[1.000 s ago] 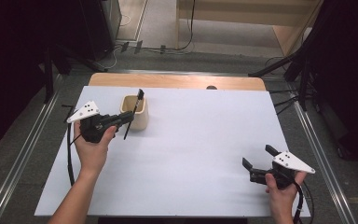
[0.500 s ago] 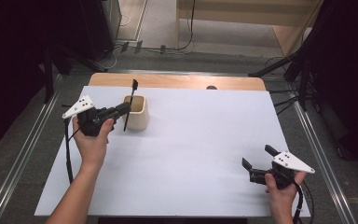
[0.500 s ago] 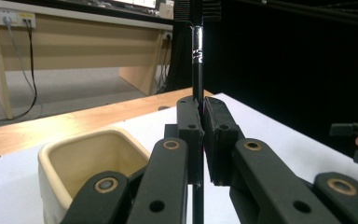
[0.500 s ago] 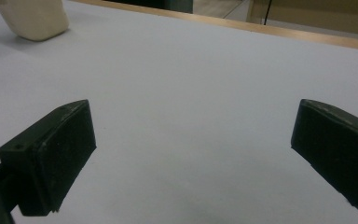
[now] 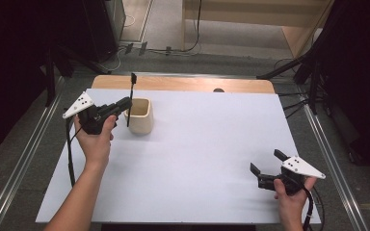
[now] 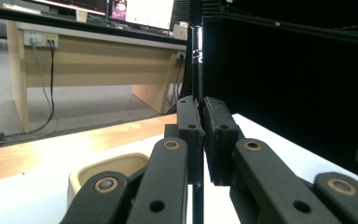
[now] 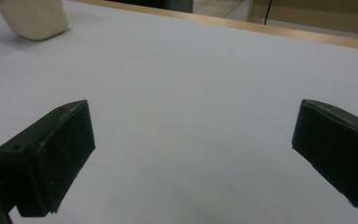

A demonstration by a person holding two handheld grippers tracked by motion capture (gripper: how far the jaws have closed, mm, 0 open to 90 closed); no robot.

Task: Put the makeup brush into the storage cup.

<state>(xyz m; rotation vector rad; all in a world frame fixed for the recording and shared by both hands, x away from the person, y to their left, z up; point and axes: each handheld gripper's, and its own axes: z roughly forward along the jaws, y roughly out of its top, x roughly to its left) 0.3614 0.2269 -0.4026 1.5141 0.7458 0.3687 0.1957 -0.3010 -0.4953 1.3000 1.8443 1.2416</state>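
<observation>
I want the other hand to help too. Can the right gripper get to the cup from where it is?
Probably yes. The right gripper, fingers open, sits at the near right corner, and only bare white table lies between it and the cup. It would need a long reach across, though.

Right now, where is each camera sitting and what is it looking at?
High view: above the table, looking down; both forearms and tongs show.
Left gripper view: rides the left tongs, jaws shut on a black pen, facing a wooden desk.
Right gripper view: rides the right tongs, jaws open, low over the table.
All three share the cream cup.
</observation>
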